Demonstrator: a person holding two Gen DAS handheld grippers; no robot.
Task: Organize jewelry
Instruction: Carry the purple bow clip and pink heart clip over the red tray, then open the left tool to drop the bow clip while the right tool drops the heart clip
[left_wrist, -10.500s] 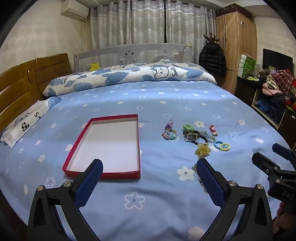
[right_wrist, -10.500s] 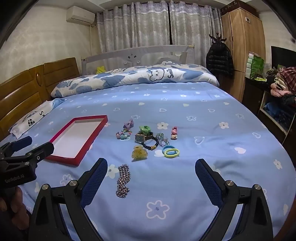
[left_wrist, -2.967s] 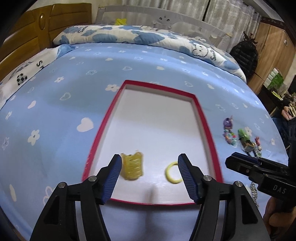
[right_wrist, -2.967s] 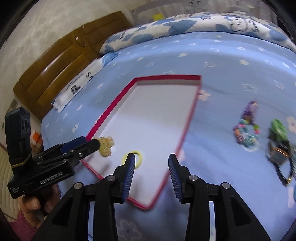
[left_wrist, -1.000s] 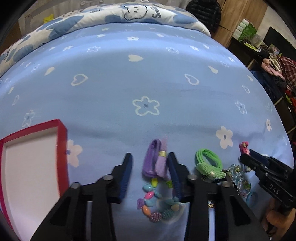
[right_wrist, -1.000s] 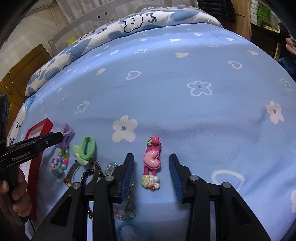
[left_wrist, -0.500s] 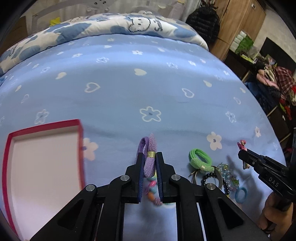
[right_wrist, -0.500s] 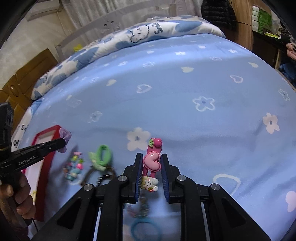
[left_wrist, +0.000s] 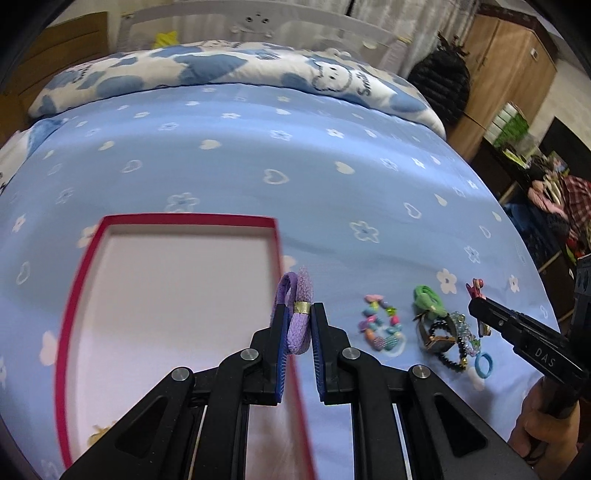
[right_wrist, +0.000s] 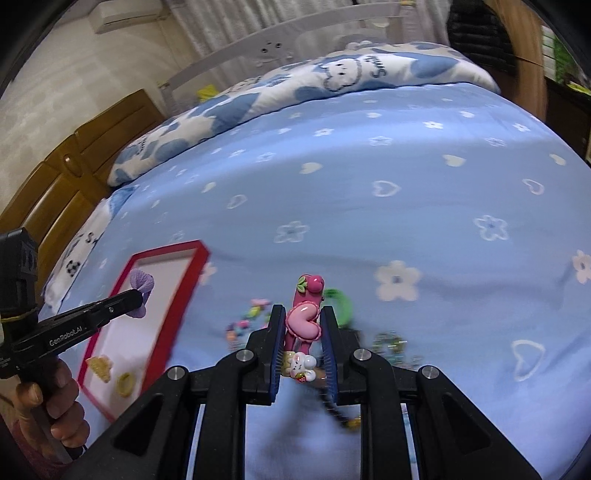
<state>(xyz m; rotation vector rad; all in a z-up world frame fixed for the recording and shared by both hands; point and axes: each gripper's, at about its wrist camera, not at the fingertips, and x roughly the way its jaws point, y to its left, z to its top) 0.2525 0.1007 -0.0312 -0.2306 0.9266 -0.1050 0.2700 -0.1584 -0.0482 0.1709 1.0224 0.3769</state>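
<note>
My left gripper (left_wrist: 298, 314) is shut on a purple hair tie (left_wrist: 297, 314) with a gold band, held above the right wall of the red-rimmed white tray (left_wrist: 177, 219). My right gripper (right_wrist: 303, 314) is shut on a pink heart hair clip (right_wrist: 303, 321), lifted over the blue bedsheet. From the right wrist view, the left gripper (right_wrist: 138, 295) holds the purple hair tie (right_wrist: 142, 282) over the tray (right_wrist: 164, 251). In the tray lie a yellow claw clip (right_wrist: 99, 366) and a yellow ring (right_wrist: 125, 384). On the sheet remain a bead bracelet (left_wrist: 378, 326), a green hair tie (left_wrist: 426, 297), a watch with black beads (left_wrist: 439, 338) and a blue ring (left_wrist: 483, 364).
A folded blue-and-white quilt (left_wrist: 229, 70) lies at the head of the bed, with a wooden headboard (right_wrist: 59, 192) at the left. A wardrobe (left_wrist: 513, 74) and cluttered shelves (left_wrist: 554, 192) stand past the bed's right edge. A hand (right_wrist: 44, 410) grips the left tool's handle.
Both grippers closed on their items and lifted them off the sheet. The left one carried the purple hair tie leftward to the tray's edge; the right one raised the pink clip and moved left.
</note>
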